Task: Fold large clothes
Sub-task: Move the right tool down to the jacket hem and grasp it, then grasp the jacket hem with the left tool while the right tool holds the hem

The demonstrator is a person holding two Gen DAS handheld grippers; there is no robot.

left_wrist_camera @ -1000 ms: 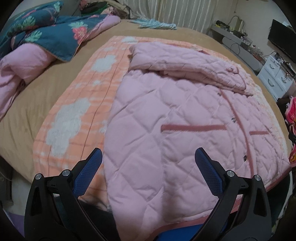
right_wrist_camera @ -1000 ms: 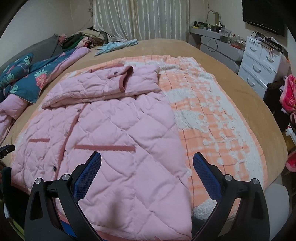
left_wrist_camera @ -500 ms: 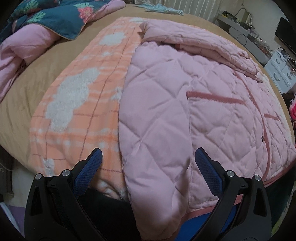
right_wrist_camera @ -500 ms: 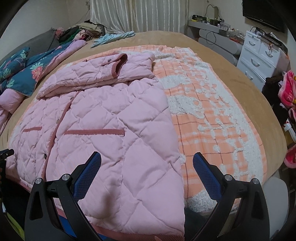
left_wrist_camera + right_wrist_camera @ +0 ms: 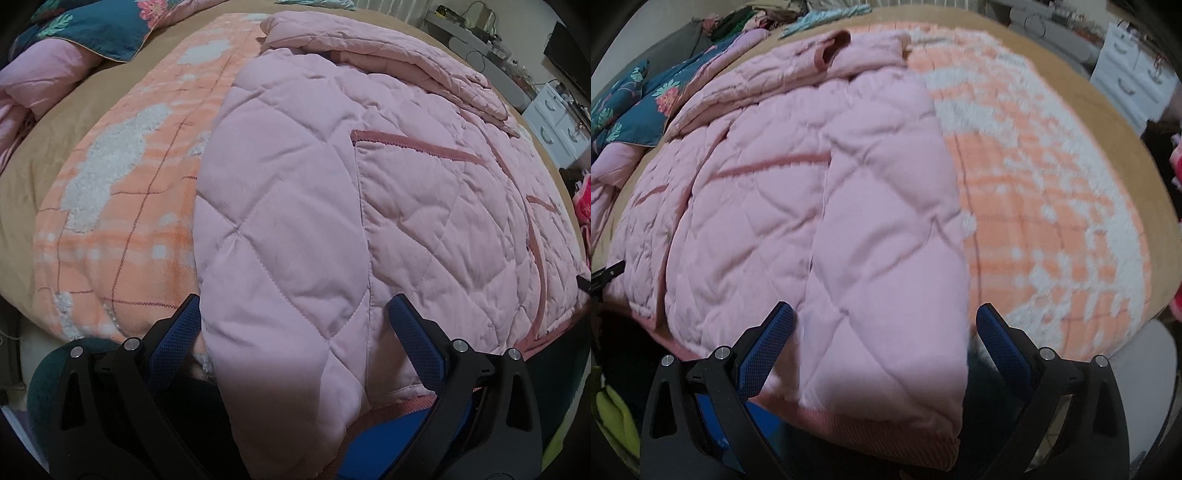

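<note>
A pink quilted jacket (image 5: 332,206), diamond-stitched and puffy with darker ribbed trim, is lying flat on an orange-and-white fuzzy checked blanket (image 5: 122,206) over the bed. The left gripper (image 5: 293,325) is spreading its fingers wide around one bottom corner; the right gripper (image 5: 884,325) is likewise gaping around the other, gripping nothing.

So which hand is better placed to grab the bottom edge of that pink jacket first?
Neither clearly. The left tool and right tool are both open, each straddling a bottom corner of the pink jacket at the bed's near edge. They look set to grab together.
</note>
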